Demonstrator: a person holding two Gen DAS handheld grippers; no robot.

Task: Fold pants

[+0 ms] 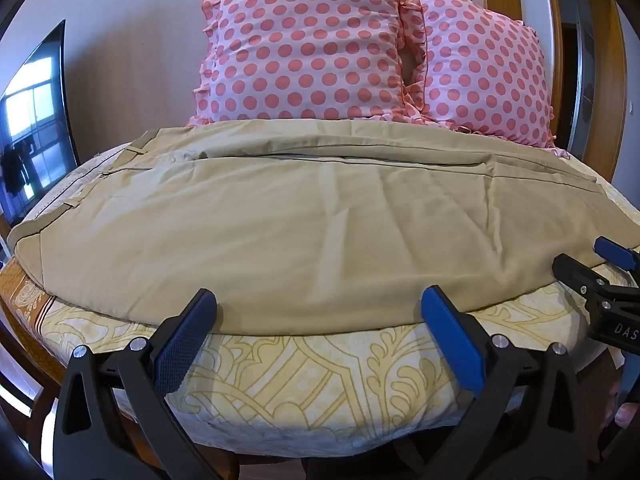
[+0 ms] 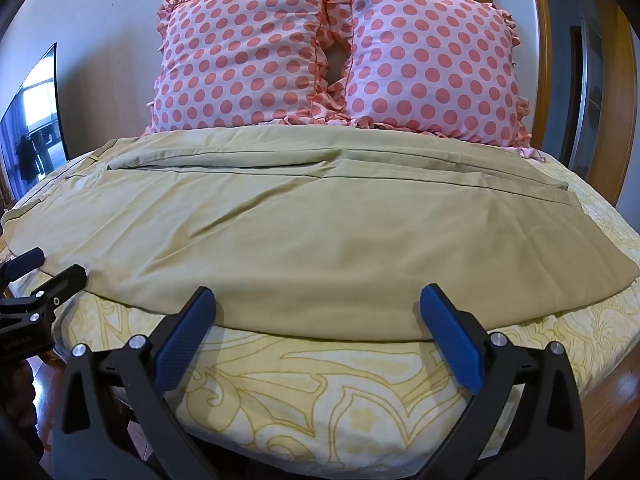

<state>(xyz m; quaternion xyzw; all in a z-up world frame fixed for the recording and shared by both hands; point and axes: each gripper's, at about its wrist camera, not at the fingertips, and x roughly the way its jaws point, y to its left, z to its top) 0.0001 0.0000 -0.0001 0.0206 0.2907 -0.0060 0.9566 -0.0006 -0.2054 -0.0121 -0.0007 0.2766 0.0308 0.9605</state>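
Both the left gripper point(image 1: 318, 334) and right gripper point(image 2: 316, 334) are hovering wide open, holding nothing, at the near edge of the yellow patterned bedspread point(image 2: 320, 392) where the khaki cotton pants point(image 2: 280, 248) are lying flat, so pinching only the top layer is risking a crooked fold.

Open patterned bedcover point(image 1: 320, 384) before the pants' point(image 1: 320, 240) near edge; polka-dot pillows point(image 2: 340, 52) blocking the far side.

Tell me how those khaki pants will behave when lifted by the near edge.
The khaki pants are probably floppy: they lie creased and flat. Likely light, being thin cloth. The far leg may drag along the patterned bedspread.
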